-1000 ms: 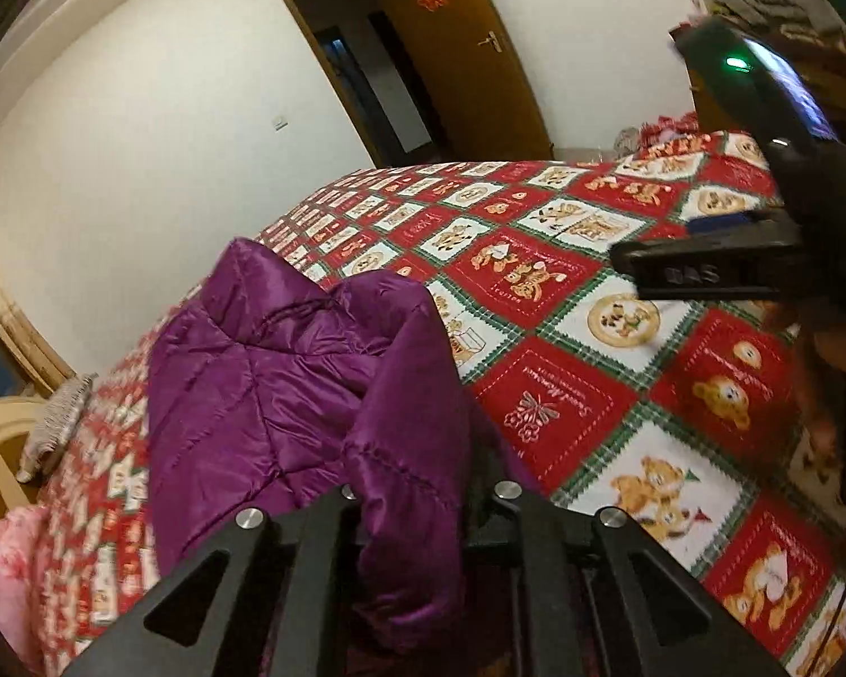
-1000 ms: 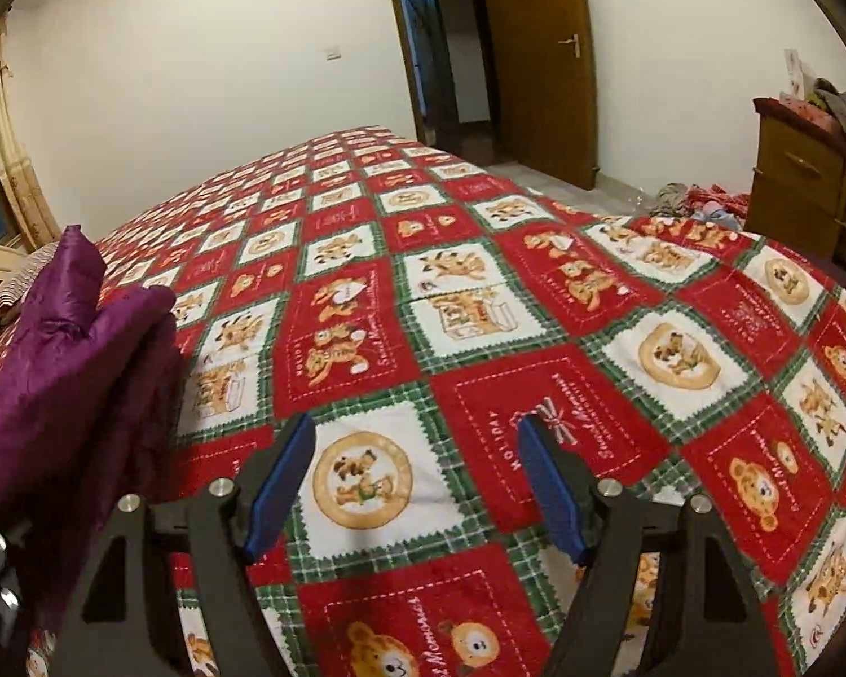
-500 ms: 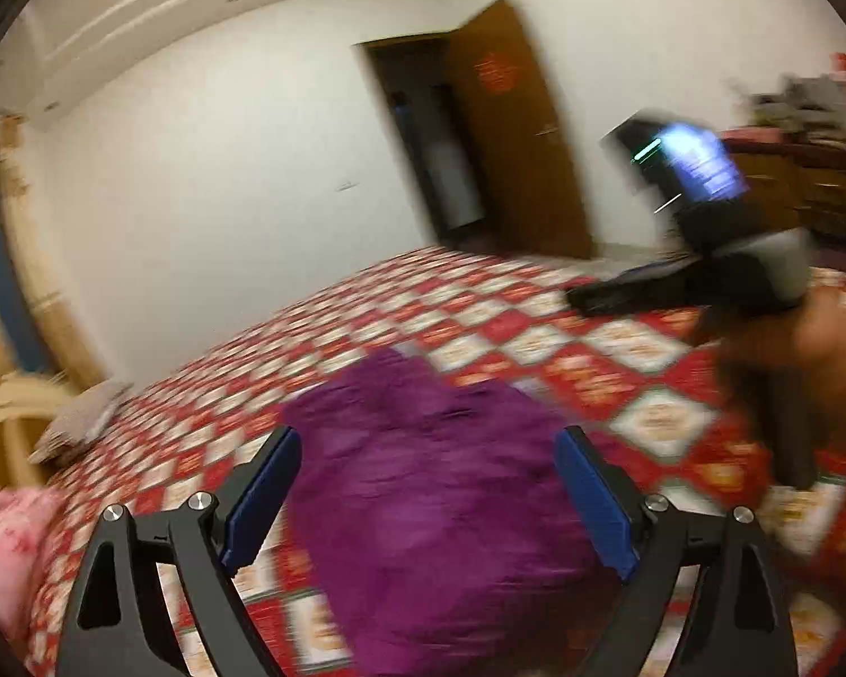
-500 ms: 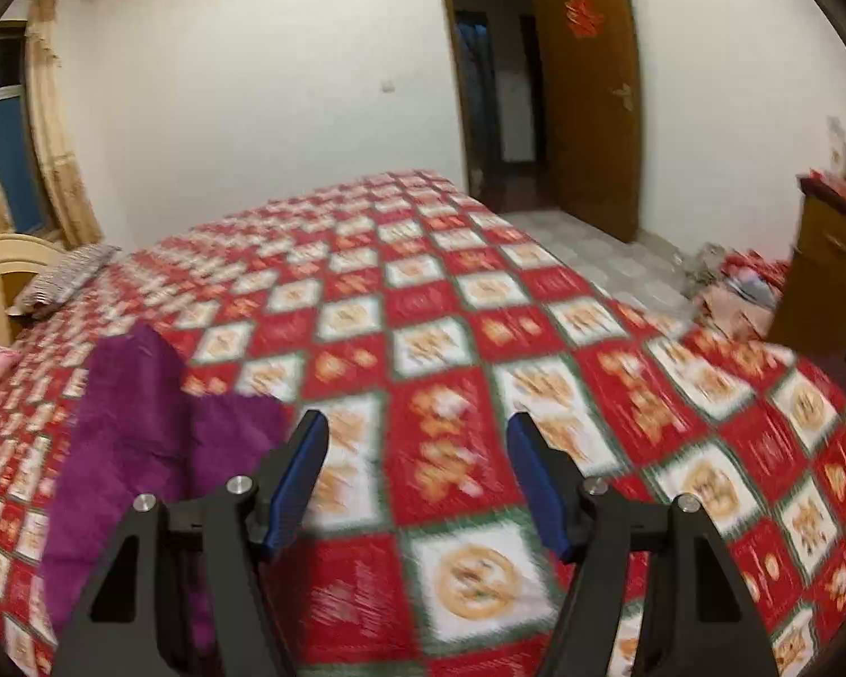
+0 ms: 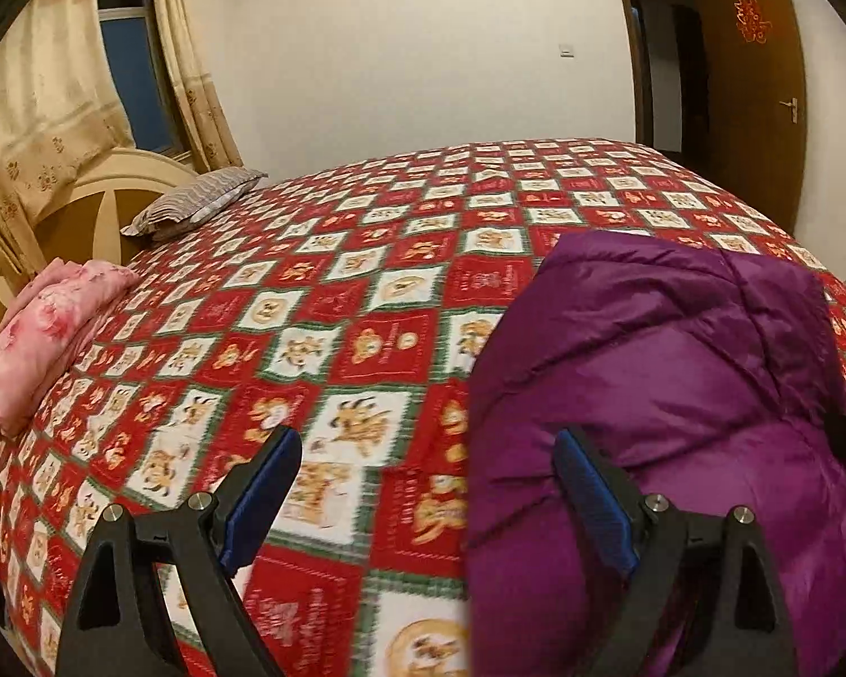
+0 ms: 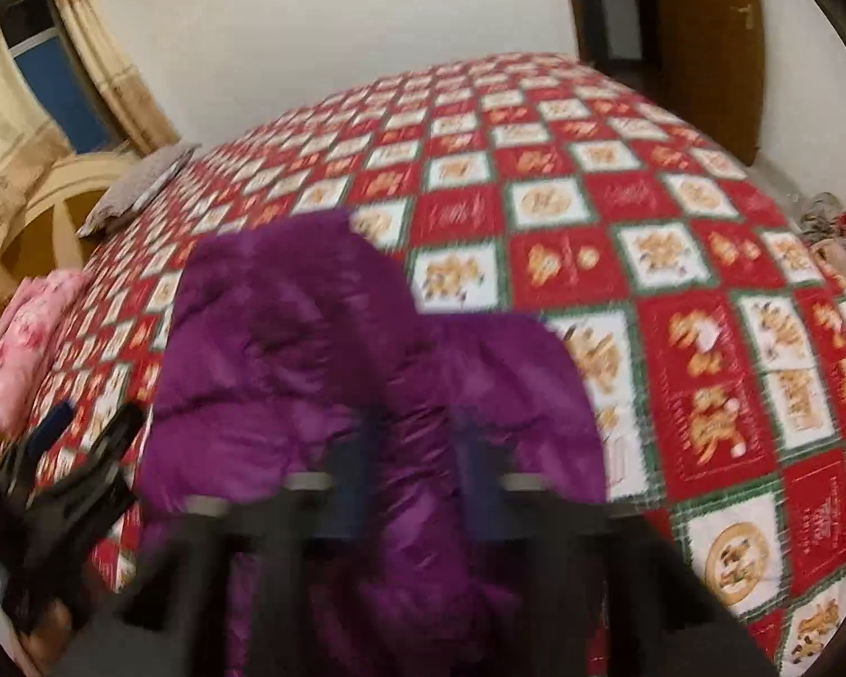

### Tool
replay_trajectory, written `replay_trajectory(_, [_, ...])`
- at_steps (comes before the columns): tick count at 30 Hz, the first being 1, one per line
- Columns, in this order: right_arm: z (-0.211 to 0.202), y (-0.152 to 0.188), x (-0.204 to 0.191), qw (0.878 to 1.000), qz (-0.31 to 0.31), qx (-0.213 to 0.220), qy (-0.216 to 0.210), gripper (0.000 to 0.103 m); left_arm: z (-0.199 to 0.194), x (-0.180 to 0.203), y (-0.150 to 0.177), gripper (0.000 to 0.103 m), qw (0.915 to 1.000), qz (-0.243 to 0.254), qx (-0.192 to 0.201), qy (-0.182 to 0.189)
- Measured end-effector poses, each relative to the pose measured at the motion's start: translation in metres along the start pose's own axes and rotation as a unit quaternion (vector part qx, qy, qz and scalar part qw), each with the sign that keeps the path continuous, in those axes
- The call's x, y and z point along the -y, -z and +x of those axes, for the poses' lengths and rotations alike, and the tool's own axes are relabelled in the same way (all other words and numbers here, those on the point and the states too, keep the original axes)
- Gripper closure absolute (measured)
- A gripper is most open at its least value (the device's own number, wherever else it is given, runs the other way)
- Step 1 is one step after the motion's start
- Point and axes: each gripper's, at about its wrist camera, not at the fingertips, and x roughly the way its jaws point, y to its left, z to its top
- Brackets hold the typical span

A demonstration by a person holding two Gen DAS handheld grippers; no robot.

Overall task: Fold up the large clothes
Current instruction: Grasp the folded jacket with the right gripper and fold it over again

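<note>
A purple padded jacket lies in a folded heap on the red, white and green patchwork bedspread. My left gripper is open and empty, with its right finger over the jacket's left edge. In the right wrist view the jacket fills the lower middle. My right gripper is blurred by motion over the jacket; its jaws look narrowed, and I cannot tell whether they hold cloth. The left gripper shows at the lower left of that view.
A folded pink quilt and a striped pillow lie by the wooden headboard at the left. Curtains and a window are behind. A brown door stands open at the far right.
My left gripper let go of the jacket, opened and swung left. My right gripper moved left over the jacket and its jaws narrowed. The jacket dropped into a heap on the bed.
</note>
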Motion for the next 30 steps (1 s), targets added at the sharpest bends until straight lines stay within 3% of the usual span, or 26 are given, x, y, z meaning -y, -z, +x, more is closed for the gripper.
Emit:
replay_trajectory(3, [-0.011, 0.011, 0.018, 1.0, 0.014, 0.009, 0.006, 0.091, -0.009, 0.022, -0.001, 0.011, 0.9996, 0.016, 0.017, 0.016])
replay_trajectory(9, [-0.008, 0.025, 0.04, 0.998, 0.027, -0.02, 0.045, 0.088, -0.024, 0.067, 0.007, 0.011, 0.9943, 0.096, 0.047, 0.006])
replay_trajectory(13, [-0.059, 0.001, 0.027, 0.994, 0.021, 0.045, 0.098, 0.08, -0.031, 0.076, 0.006, 0.011, 0.9914, 0.116, 0.058, 0.014])
replay_trajectory(16, [-0.082, -0.023, 0.006, 0.992, 0.015, 0.081, 0.098, 0.08, -0.026, 0.074, 0.004, 0.011, 0.9924, 0.112, 0.048, 0.015])
replay_trajectory(20, [-0.047, -0.038, -0.013, 0.994, 0.02, 0.063, 0.083, 0.08, -0.021, 0.057, -0.009, 0.011, 0.9975, 0.061, 0.03, 0.015])
replay_trajectory(22, [-0.025, -0.031, -0.003, 0.995, 0.047, 0.065, 0.059, 0.08, -0.016, 0.045, -0.018, 0.011, 0.9993, 0.025, 0.021, 0.015])
replay_trajectory(24, [-0.004, -0.013, 0.007, 0.994, 0.058, 0.065, 0.071, 0.081, -0.007, 0.04, -0.023, 0.011, 0.9997, 0.004, 0.013, 0.02])
replay_trajectory(27, [0.012, 0.009, 0.02, 0.993, 0.067, 0.068, 0.068, 0.081, 0.016, 0.051, -0.017, 0.011, 0.9991, 0.018, -0.02, 0.031])
replay_trajectory(30, [0.014, 0.016, 0.028, 0.992, 0.073, 0.086, 0.064, 0.081, 0.022, 0.062, -0.008, 0.011, 0.9994, 0.021, -0.012, 0.026])
